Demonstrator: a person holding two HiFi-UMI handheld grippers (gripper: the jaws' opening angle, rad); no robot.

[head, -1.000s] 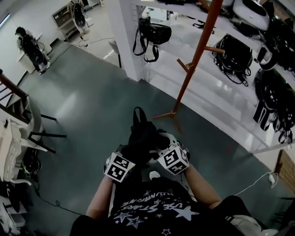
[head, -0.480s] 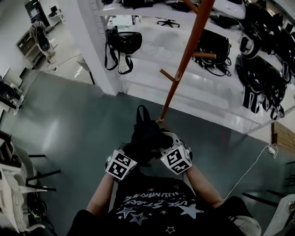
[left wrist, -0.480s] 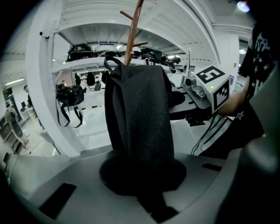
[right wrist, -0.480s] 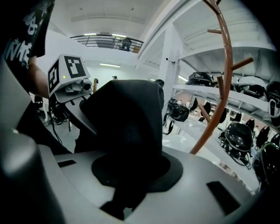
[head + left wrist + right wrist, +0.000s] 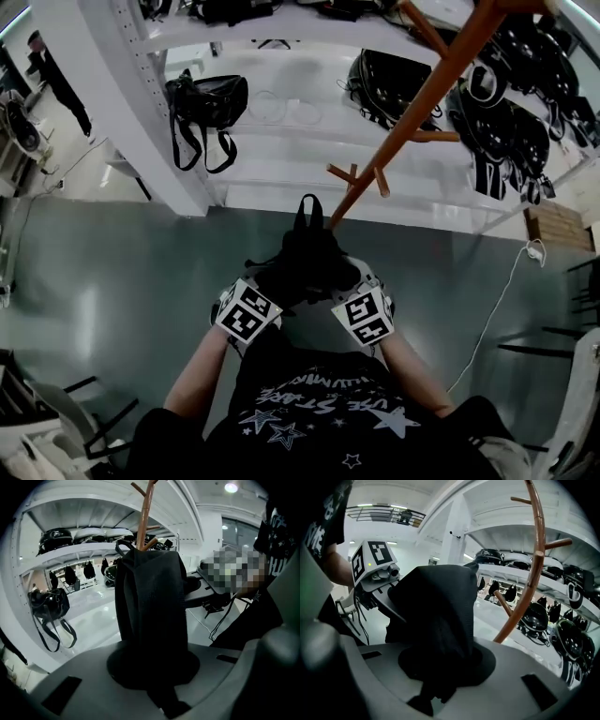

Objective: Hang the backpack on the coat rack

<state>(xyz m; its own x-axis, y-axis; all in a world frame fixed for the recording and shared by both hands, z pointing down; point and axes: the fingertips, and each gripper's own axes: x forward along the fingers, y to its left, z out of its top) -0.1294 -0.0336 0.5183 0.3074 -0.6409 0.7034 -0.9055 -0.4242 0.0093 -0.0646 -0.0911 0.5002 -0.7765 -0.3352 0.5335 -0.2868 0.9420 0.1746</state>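
Along the left of the head view, a white shelf post (image 5: 122,103) stands over the grey-green floor (image 5: 112,281). A black bag (image 5: 208,101) with dangling straps hangs against the post.

Lower down, near the middle, a person in a black star-print shirt (image 5: 309,422) holds both arms forward. The left gripper (image 5: 251,307), with its square-marker cube on top, is pressed together on the backpack (image 5: 309,262). The left gripper view shows its jaws pinching a fold of the black fabric, and the backpack (image 5: 150,597) rises upright in front of the camera.

The backpack hangs in the air between the two grippers, above the floor and touching nothing else. Its top loop (image 5: 307,208) points away from the person, towards the shelving, and sits on no peg.

Just to the right, the right gripper (image 5: 367,314) also pinches the backpack. The right gripper view shows its jaws closed on a bunched fold, with the backpack (image 5: 436,606) slumped over them.

Beyond the backpack and to the right, the orange-brown coat rack (image 5: 422,103) slants up towards the top right corner. Its short pegs (image 5: 352,173) are near the loop but apart from it. In the right gripper view, the coat rack (image 5: 532,573) stands to the right of the backpack.

Behind the coat rack, white shelves (image 5: 281,141) carry black gear (image 5: 394,80). At the far right, a white cable (image 5: 497,300) trails across the floor.
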